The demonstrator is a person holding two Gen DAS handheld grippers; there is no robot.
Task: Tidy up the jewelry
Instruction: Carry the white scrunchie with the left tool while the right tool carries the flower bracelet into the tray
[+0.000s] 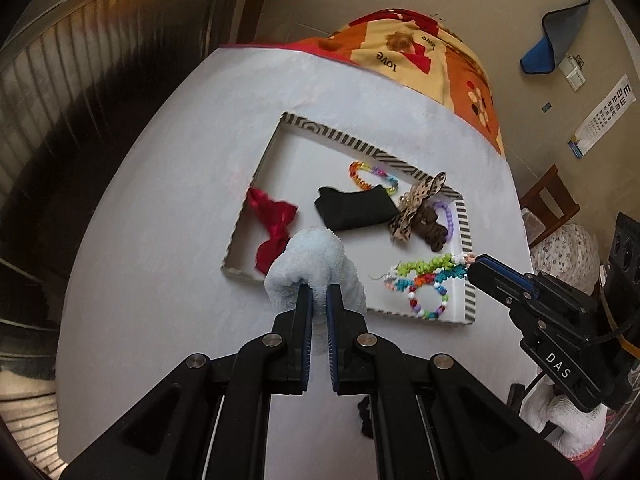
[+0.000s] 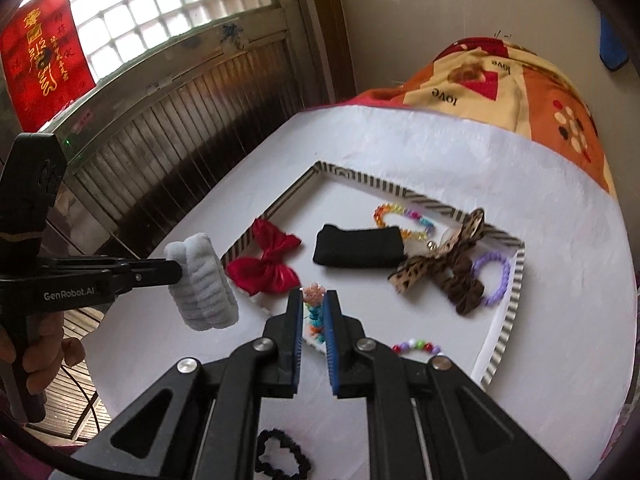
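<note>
A shallow tray [image 1: 466, 216] with a striped rim lies on the white table. Inside it lie a red bow [image 1: 272, 226] at left, a folded black band [image 1: 354, 208] mid-tray, a rainbow bead bracelet [image 1: 372, 176] at the far rim, and a leopard-print bow [image 1: 416, 208] touching a purple ring [image 1: 450, 216] at right.

Open room in the tray's far left corner; near and right sides crowded.

The shallow striped-rim cardboard tray [image 2: 516, 280] is bare at its far left corner. The shiny red satin bow [image 2: 266, 263], folded black cloth band [image 2: 360, 251], leopard-print fabric bow [image 2: 444, 268] and purple plastic coil ring [image 2: 494, 278] fill the middle and right. The white paper-covered table [image 2: 560, 208] lies bare outside the rim, except for a black scrunchie [image 2: 282, 456] at the near edge.
</note>
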